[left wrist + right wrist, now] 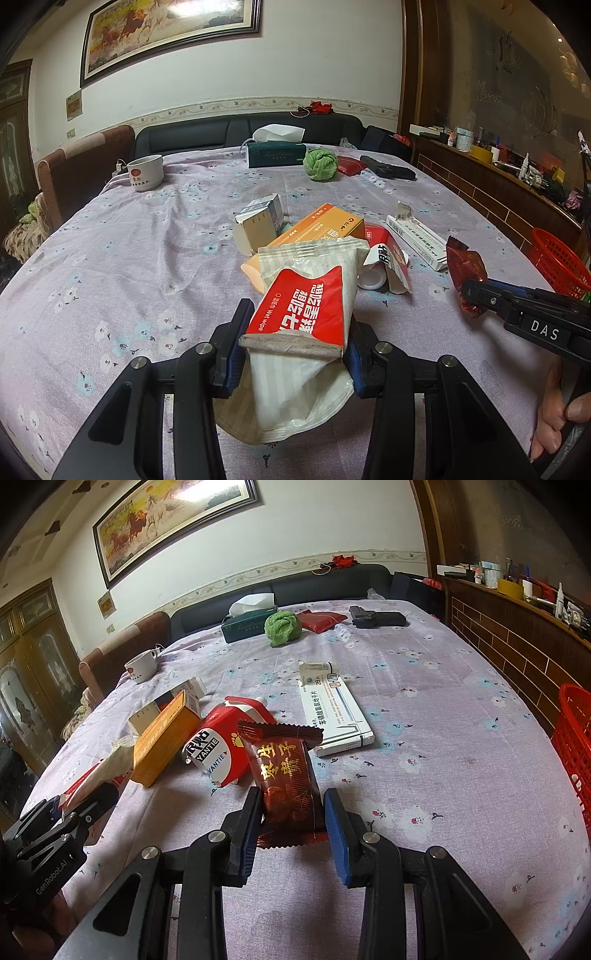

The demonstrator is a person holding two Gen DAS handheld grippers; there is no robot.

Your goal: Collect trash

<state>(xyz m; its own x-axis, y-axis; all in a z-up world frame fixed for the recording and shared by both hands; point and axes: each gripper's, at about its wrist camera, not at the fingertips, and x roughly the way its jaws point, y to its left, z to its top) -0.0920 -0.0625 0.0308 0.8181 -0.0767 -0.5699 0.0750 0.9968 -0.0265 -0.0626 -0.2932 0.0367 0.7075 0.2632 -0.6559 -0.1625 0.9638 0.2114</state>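
Left gripper (pixel 295 354): fingers pinching a wet-wipe pack (pixel 306 310). Right gripper (pixel 293 827): fingers pinching a brown snack wrapper (pixel 284 775). Boxes (pixel 166 738) lie on the counter (pixel 424 775).

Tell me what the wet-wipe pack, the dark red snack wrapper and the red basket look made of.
Wet-wipe pack: soft plastic film, slightly glossy; it creases and sags. Dark red snack wrapper: thin, shiny plastic film, probably foil-lined; crimped serrated ends, glinting highlights. Red basket: rigid moulded plastic, seemingly; open lattice walls, uniform colour.
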